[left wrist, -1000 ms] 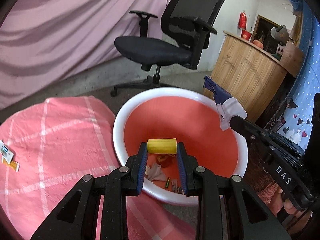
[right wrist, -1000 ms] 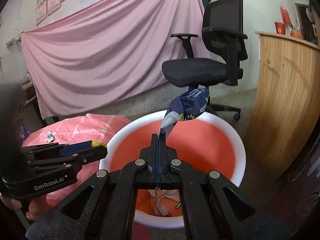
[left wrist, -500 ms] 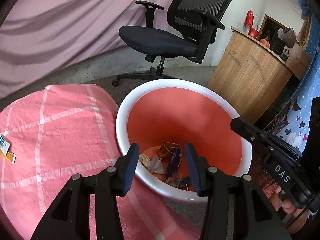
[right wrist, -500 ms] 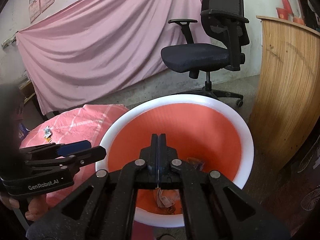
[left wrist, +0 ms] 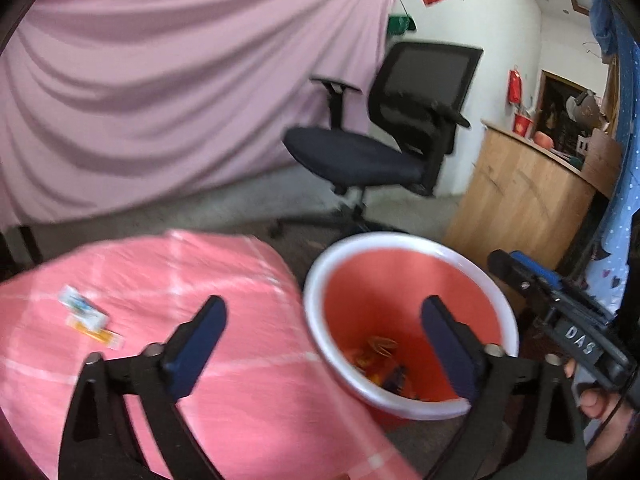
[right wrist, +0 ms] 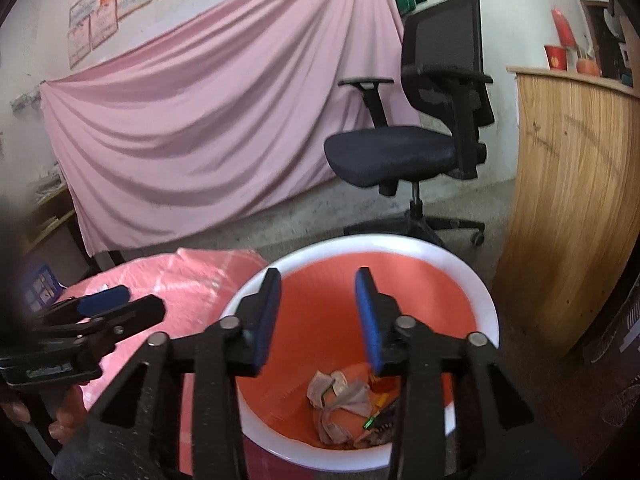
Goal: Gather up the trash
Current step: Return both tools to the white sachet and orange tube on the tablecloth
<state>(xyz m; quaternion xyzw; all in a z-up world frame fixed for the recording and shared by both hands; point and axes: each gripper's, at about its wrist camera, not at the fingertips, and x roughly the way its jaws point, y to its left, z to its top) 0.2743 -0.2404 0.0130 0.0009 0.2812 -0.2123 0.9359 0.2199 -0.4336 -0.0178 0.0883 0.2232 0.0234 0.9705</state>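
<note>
I count two grippers, the left gripper and the right gripper. I see one orange bin, one black chair, one pink cloth and two small wrappers on it.

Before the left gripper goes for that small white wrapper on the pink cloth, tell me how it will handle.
The white wrapper lies flat on the pink cloth, so it is probably light and floppy, and hard to get fingers under. The soft cloth may bunch up with it. A glossy surface could slip, though blur hides detail.
</note>
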